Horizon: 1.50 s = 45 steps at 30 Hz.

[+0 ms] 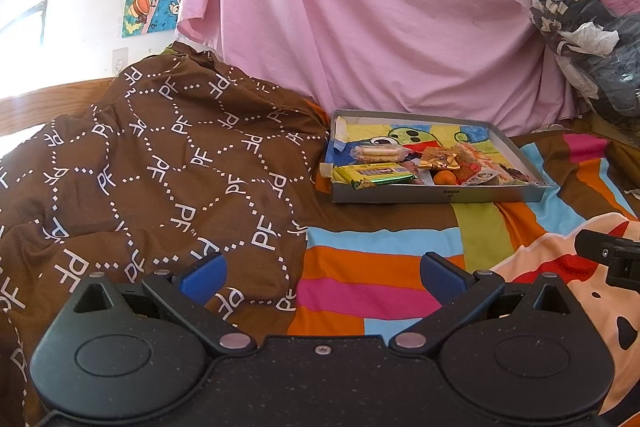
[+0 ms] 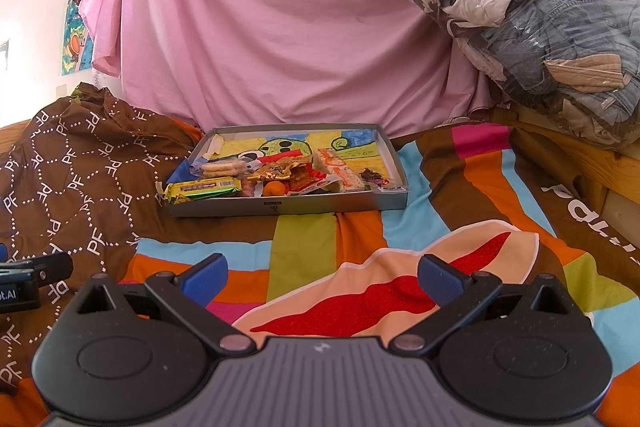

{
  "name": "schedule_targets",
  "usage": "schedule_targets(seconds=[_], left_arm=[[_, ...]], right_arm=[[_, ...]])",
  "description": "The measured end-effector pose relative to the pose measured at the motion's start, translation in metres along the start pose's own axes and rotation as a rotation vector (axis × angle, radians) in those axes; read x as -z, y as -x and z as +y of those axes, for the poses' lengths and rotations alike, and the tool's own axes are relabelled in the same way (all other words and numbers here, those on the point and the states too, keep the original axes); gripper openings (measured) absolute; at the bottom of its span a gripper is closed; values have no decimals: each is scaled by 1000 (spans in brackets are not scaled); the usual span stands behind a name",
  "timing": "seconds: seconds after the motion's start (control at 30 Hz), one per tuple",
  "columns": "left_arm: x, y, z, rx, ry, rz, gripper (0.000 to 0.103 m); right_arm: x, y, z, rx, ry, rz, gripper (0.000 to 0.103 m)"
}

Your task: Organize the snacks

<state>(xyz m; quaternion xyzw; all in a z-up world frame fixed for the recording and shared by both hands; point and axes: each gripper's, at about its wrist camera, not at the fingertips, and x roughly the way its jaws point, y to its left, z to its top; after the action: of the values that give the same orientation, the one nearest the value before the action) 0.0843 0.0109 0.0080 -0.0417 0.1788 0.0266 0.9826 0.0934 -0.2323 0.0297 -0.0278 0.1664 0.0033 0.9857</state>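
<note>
Nearest, the left gripper (image 1: 322, 277) and the right gripper (image 2: 322, 277) each hover over the bed, jaws spread wide with nothing between them. Under them lies a striped bedspread (image 2: 420, 223), with a brown patterned blanket (image 1: 160, 167) bunched to the left. Farther back on the bedspread sits a shallow grey box (image 2: 288, 205) holding the snacks: a yellow-green bar (image 2: 204, 189) hanging over its front left corner, a biscuit pack (image 2: 222, 169) behind it, a small orange (image 2: 275, 189) and wrapped sweets. A pink sheet (image 2: 280, 27) hangs behind.

Glossy foil snack wrappers (image 2: 206, 188) lie in a matt cardboard tray (image 2: 288, 206) on soft striped cloth bedding (image 2: 304, 247).
</note>
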Motion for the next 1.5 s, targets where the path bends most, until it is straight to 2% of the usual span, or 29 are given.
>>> schedule_targets(seconds=[0.1,0.27,0.43,1.5], left_arm=[[-1,0,-1,12,0,14,102],[-4,-1,-1,-33,3,21,102],[-6,-1,1,-46,5,20,102],[-5,-2,1,-42,-4,20,102]], right_arm=[[0,0,0,0,0,0,103],[1,0,0,-3,2,-1,103],[1,0,0,-4,4,0,103],[4,-1,4,-10,8,8,103]])
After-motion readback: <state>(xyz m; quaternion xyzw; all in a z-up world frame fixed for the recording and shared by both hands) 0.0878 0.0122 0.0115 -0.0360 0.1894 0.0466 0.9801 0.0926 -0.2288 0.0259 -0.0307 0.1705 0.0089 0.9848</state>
